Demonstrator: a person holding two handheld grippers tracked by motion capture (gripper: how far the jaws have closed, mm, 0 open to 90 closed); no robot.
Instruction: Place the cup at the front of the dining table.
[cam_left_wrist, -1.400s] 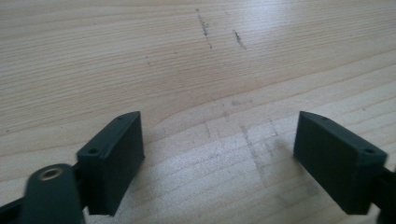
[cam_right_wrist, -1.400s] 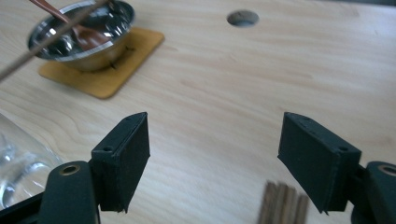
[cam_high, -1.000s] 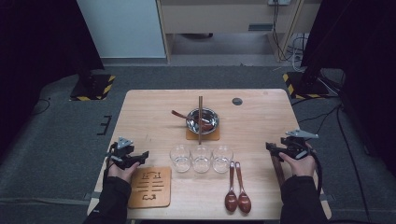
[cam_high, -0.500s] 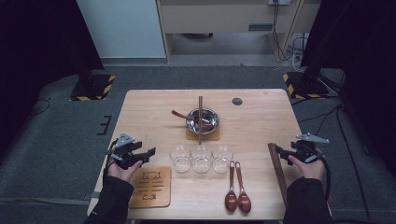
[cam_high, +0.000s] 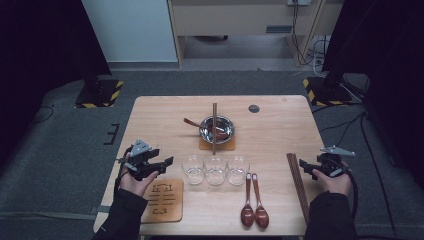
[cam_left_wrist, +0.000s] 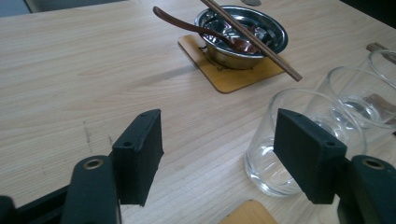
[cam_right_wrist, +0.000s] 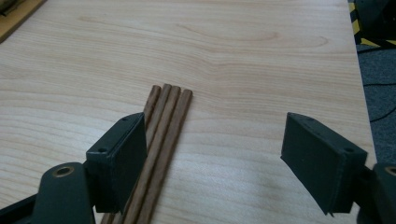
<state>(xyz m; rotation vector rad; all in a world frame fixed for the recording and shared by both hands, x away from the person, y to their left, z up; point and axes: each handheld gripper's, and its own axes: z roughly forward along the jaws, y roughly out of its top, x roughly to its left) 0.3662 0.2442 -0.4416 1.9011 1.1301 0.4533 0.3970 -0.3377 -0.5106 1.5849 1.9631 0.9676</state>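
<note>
My left gripper (cam_high: 165, 162) hovers over the table's front left, pointing at the row of three empty glasses (cam_high: 215, 170). It is open, its jaws have just been closing a little, and nothing is between them (cam_left_wrist: 217, 158). The nearest glass (cam_left_wrist: 299, 140) stands behind its right jaw. My right gripper (cam_high: 303, 168) is open at the front right, just beside a bundle of brown chopsticks (cam_high: 297, 186). In the right gripper view these chopsticks (cam_right_wrist: 164, 126) run under the left jaw, and bare table lies between the jaws (cam_right_wrist: 215, 158).
A steel bowl (cam_high: 222, 131) on a coaster (cam_high: 217, 145) sits mid-table, with a chopstick (cam_high: 214, 127) laid across it and a spoon (cam_high: 191, 122) leaning in. Two brown spoons (cam_high: 254, 202) lie in front of the glasses. A wooden coaster (cam_high: 162, 200) lies front left, and a dark disc (cam_high: 254, 108) far back.
My left hand has lifted and shifted slightly right toward the glasses. My right hand has drifted toward the right edge and nearer the person, off the chopstick bundle.
</note>
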